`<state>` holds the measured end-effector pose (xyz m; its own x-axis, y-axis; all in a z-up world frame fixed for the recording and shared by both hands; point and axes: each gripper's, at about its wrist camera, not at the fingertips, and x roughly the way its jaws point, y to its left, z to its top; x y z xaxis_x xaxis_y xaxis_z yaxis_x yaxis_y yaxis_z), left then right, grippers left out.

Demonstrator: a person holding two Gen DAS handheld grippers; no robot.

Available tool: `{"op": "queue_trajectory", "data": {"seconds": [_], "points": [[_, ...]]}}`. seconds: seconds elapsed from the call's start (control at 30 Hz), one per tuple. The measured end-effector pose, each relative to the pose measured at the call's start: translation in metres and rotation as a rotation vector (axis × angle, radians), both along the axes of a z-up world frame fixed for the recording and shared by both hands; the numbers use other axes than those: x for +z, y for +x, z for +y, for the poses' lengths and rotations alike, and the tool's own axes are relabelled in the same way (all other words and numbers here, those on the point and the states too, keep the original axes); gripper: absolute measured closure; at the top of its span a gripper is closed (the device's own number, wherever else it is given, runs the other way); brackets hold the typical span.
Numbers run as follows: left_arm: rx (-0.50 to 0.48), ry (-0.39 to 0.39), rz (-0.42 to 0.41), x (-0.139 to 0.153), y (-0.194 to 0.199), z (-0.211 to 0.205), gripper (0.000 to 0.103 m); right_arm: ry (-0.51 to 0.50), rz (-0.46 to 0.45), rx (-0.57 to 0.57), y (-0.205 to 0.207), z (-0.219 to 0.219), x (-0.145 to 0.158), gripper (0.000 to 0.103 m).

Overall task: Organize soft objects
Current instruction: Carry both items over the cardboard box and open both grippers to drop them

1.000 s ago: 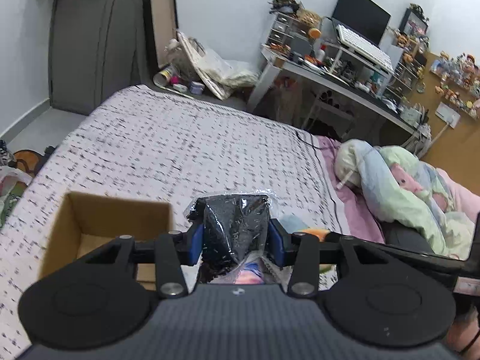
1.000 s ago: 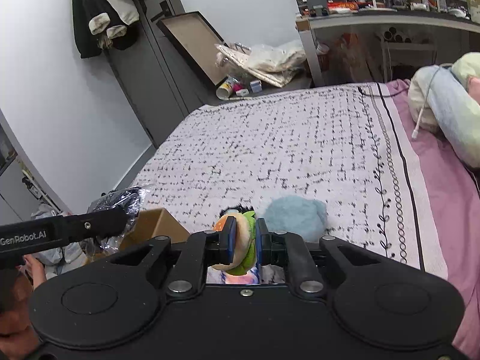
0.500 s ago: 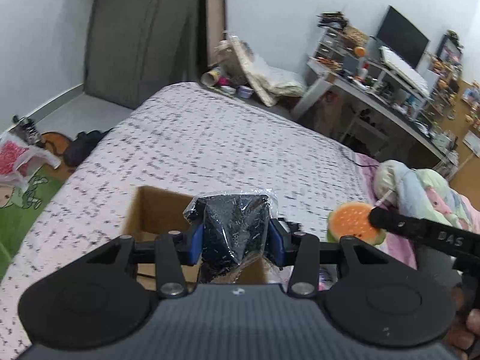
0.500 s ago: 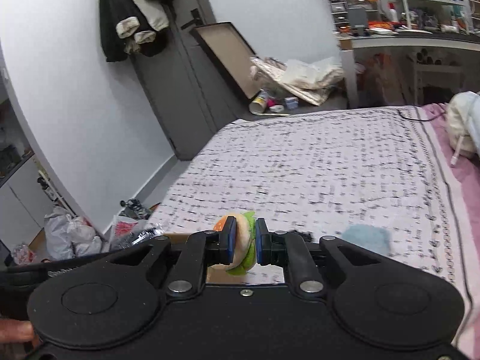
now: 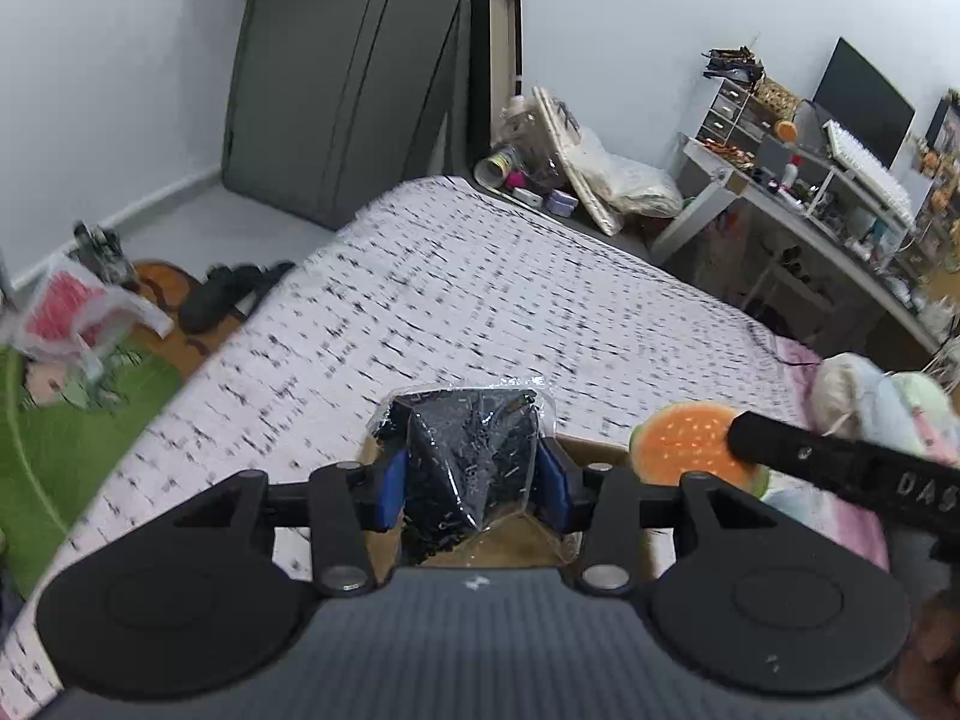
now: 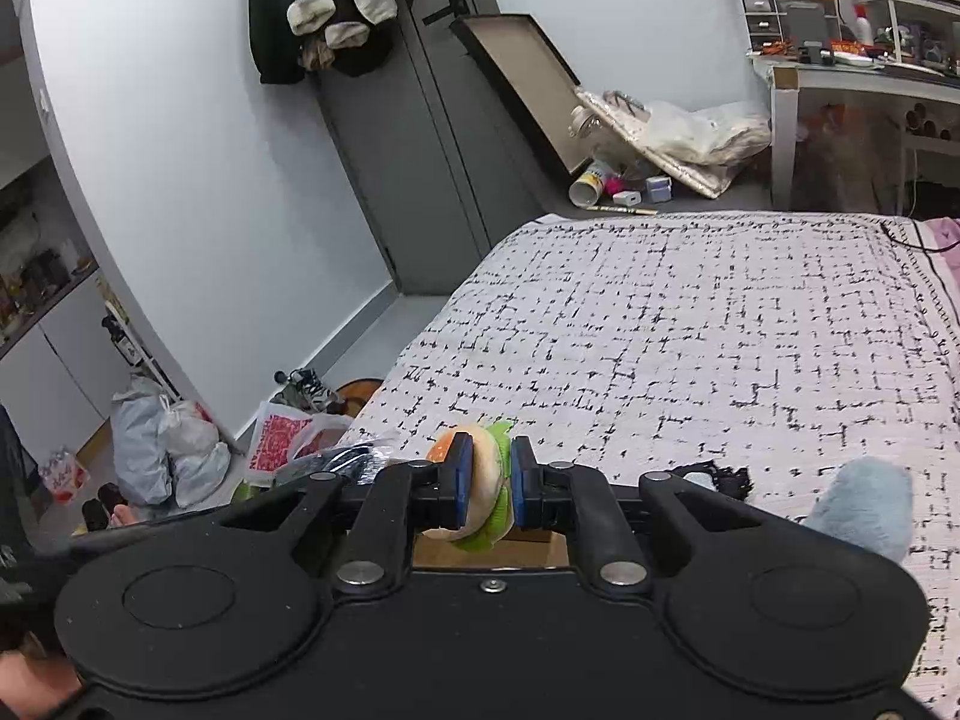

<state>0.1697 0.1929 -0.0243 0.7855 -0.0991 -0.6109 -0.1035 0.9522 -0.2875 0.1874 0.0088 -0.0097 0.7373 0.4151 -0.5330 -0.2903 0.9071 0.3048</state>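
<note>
left gripper (image 5: 471, 483): clenched on the black packet (image 5: 471, 456); blue pads press both its sides, so the soft wrap bulges up between them.
right gripper (image 6: 486, 483): clenched on the burger plush (image 6: 483, 480), pinched across its layers, which flattens it for a firm hold.
box (image 5: 600, 450): brown cardboard, directly under and just beyond both grippers; judged the drop target, which explains both loads hanging over its opening.
burger plush, left view (image 5: 696, 444): held just right of the packet, above the box rim.
blue plush (image 6: 858, 504): lies on the bed to the right, near the box, not yet collected.
bed (image 6: 690, 324): patterned cover, bare further out.
next: judged release of both loads into the box.
</note>
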Motion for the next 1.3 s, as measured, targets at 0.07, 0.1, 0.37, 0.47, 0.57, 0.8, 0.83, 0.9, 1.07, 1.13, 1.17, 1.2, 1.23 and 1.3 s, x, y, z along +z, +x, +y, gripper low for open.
{"op": "queue_trajectory", "data": {"seconds": [0.07,0.1,0.37,0.47,0.57,0.8,0.83,0.9,1.07,1.13,1.17,1.2,1.23,1.3], "points": [[-0.006,-0.007,0.008,-0.008,0.005,-0.001,0.058,0.007,0.012,-0.002,0.002,0.003,-0.002,0.09],[-0.001,-0.013,0.016,-0.011,0.008,-0.001,0.057,0.007,0.015,-0.003,0.004,0.005,-0.003,0.09],[0.038,0.004,-0.021,-0.012,0.001,-0.004,0.041,0.017,0.048,-0.024,0.01,0.009,-0.01,0.09],[0.052,0.007,-0.01,-0.012,-0.003,-0.002,0.041,0.02,0.055,-0.022,0.011,0.011,-0.011,0.09],[0.058,0.001,-0.013,-0.009,-0.006,0.001,0.041,0.016,0.045,-0.017,0.012,0.015,-0.012,0.089],[0.052,-0.007,-0.012,-0.006,-0.012,0.001,0.034,0.003,0.032,-0.02,0.012,0.013,-0.009,0.038],[0.051,-0.007,-0.006,-0.006,-0.012,0.0,0.032,-0.001,0.014,-0.028,0.009,0.01,-0.007,0.034],[0.039,-0.023,0.012,-0.006,-0.012,-0.002,0.03,-0.017,-0.004,-0.025,0.004,0.005,-0.003,0.031],[0.025,0.001,0.006,0.0,-0.019,-0.015,0.024,-0.05,0.011,-0.062,-0.004,-0.015,-0.001,0.023],[0.012,0.008,-0.009,0.004,-0.024,-0.023,0.02,-0.054,0.015,-0.074,-0.007,-0.023,-0.001,0.023],[0.011,0.008,-0.013,0.005,-0.026,-0.026,0.017,-0.052,0.02,-0.075,-0.009,-0.028,-0.001,0.023],[0.013,0.009,-0.017,0.007,-0.029,-0.029,0.014,-0.05,0.023,-0.073,-0.012,-0.033,-0.001,0.023],[0.015,0.014,-0.023,0.008,-0.031,-0.033,0.01,-0.048,0.023,-0.069,-0.015,-0.037,0.0,0.023],[0.016,0.021,-0.03,0.011,-0.035,-0.039,0.005,-0.051,0.018,-0.059,-0.02,-0.044,0.001,0.021]]}}
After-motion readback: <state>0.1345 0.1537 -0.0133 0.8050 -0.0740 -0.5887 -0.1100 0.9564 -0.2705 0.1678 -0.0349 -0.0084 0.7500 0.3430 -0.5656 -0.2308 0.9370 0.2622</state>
